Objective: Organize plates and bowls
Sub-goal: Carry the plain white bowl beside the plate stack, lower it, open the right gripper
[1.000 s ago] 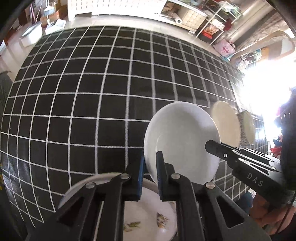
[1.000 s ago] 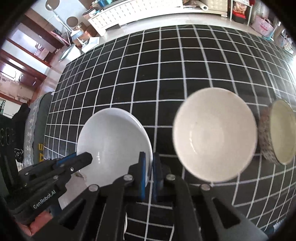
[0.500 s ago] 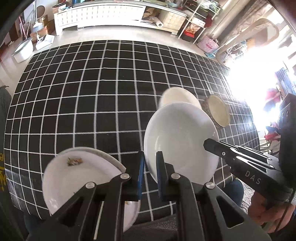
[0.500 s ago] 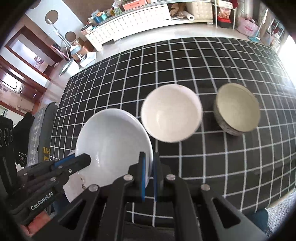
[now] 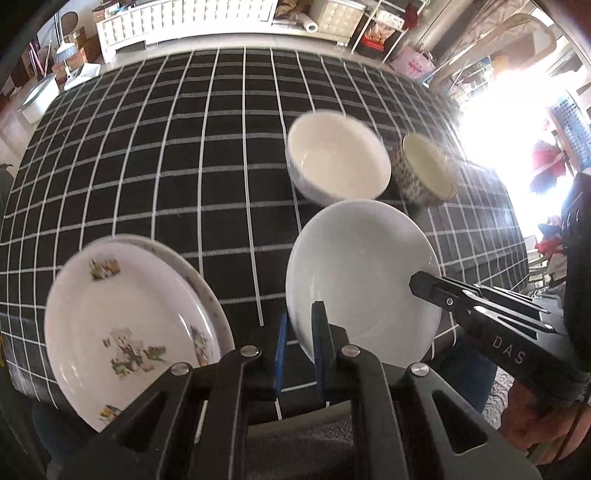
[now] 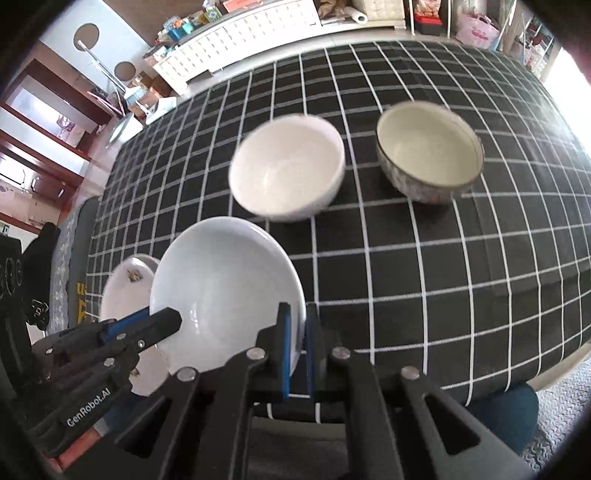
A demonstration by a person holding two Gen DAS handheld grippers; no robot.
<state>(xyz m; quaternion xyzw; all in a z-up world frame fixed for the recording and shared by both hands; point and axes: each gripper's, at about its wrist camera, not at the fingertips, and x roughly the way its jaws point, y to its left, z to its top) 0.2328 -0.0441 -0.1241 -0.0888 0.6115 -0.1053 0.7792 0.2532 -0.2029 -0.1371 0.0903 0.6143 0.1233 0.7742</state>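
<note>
Both grippers hold one plain white plate [image 5: 364, 280], lifted above the table's near edge. My left gripper [image 5: 299, 325] is shut on its left rim; my right gripper [image 6: 297, 325] is shut on its right rim. The plate also shows in the right wrist view [image 6: 225, 284]. A flower-patterned white plate [image 5: 125, 317] lies on the table at the near left, below and left of the held plate. A white bowl [image 5: 338, 162] and a patterned dark bowl [image 5: 424, 171] stand side by side behind the held plate.
The table has a black cloth with a white grid [image 5: 166, 147]. Its near edge [image 6: 480, 347] lies just below the grippers. White cabinets [image 6: 258, 29] and shelves stand on the floor beyond the far edge.
Both grippers have pulled back and up with the white plate. The patterned plate, first beneath the held plate, now lies uncovered to its left, and both bowls have come into full view.
</note>
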